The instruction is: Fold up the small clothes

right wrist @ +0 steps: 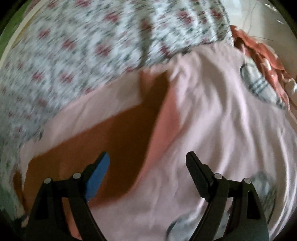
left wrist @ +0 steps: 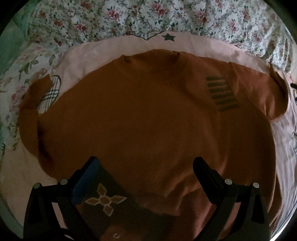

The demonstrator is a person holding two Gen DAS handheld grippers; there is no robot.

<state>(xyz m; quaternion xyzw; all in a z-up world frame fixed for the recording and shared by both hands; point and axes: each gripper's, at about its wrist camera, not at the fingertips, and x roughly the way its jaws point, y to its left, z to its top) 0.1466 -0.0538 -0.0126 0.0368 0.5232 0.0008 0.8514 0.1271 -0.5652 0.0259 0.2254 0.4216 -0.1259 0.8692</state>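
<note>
A rust-orange t-shirt (left wrist: 139,115) lies spread flat, collar at the far side, with a dark striped print (left wrist: 220,92) on its right chest. It rests on a pink sheet (left wrist: 78,61). My left gripper (left wrist: 146,161) is open over the shirt's lower part, fingers apart and holding nothing. In the right wrist view a sleeve of the orange shirt (right wrist: 120,139) lies on the pink sheet (right wrist: 213,129). My right gripper (right wrist: 148,157) is open above the sleeve's edge, empty. This view is motion-blurred.
A floral quilt (left wrist: 148,16) covers the bed beyond the pink sheet and shows in the right wrist view (right wrist: 83,46). A plaid heart patch (left wrist: 52,90) is on the sheet at left. A crumpled red dotted garment (right wrist: 259,61) lies at the far right.
</note>
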